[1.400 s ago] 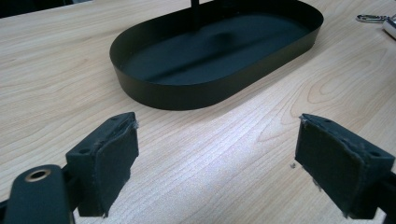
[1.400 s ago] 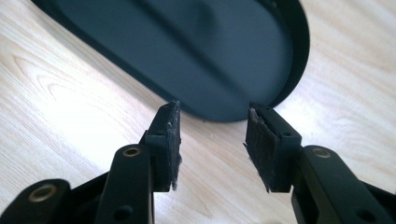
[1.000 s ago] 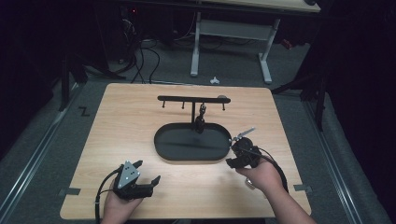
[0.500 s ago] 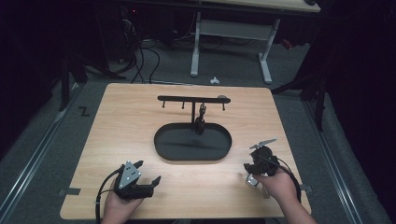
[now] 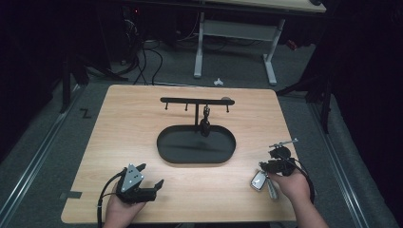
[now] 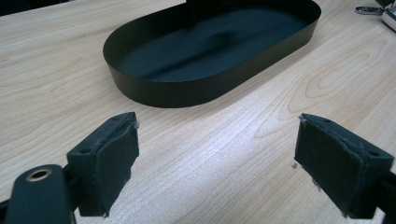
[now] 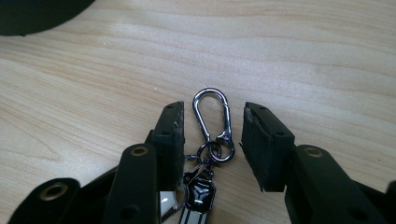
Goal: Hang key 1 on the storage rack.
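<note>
R gripper point(image 7: 212, 135), table's 4 o'clock, jaws part-open astride keyring carabiner point(image 7: 212, 114), gripping nothing, prob. lined up to pinch it; L gripper point(image 6: 217, 161) wide open, empty, facing black oval tray point(image 6: 140, 91).

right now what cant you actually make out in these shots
- Key bunch: its lower part is cut off by the right gripper view's bottom edge and hidden by the fingers.
- Item hanging on the rack: too small and dark in the high view.
- Tray: cut off by the left gripper view's top edge.
</note>
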A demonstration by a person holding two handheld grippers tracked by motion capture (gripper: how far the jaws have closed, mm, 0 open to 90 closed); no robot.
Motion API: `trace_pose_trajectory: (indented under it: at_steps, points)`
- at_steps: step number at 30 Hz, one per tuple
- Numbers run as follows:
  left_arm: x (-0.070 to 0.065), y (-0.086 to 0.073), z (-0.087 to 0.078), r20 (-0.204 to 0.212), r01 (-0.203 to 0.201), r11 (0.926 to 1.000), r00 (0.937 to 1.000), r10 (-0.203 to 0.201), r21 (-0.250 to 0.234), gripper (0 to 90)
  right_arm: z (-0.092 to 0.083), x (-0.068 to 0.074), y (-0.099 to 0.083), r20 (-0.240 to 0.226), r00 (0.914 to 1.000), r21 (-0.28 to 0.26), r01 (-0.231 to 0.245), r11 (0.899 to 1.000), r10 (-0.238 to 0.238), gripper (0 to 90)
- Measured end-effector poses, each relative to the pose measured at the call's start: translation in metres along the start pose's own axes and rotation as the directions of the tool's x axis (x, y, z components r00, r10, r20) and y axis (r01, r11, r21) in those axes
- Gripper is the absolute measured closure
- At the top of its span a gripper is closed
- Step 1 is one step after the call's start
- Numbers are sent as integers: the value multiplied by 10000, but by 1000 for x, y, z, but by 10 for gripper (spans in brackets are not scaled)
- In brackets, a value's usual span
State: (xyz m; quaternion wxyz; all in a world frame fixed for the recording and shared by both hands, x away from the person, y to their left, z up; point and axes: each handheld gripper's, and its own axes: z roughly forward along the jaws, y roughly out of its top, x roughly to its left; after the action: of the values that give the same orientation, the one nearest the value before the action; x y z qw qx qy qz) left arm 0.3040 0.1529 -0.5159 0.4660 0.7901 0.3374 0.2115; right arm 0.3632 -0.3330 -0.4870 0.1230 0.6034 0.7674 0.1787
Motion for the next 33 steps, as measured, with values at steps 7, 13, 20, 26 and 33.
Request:
trace_pose_trajectory:
  at_steps: [7, 13, 20, 26, 33]
  points:
    - [0, 0, 0, 49, -7, 10000, 10000, 7, 3, 140, 9, 1, -4, 157, 9998, 156, 105, 9998, -108, 658]
    - [-1, 0, 1, 53, -9, 10000, 10000, 9, 4, 140, 9, 7, -2, 106, 9985, 273, 530, 9982, -533, 735]
    - [0, 0, 0, 49, -28, 10000, 10000, 28, 7, 141, 13, 26, 6, -224, 9934, 332, 1136, 9930, -1129, 750]
    - [1, 0, -1, 27, 28, 10000, 10000, -28, -37, 141, 15, 41, 11, -295, 9880, 234, 1521, 9881, -1514, 751]
    - [1, 0, -1, 29, 13, 10000, 10000, -13, -19, 141, 11, 45, 15, -562, 9867, -17, 1527, 9883, -1525, 854]
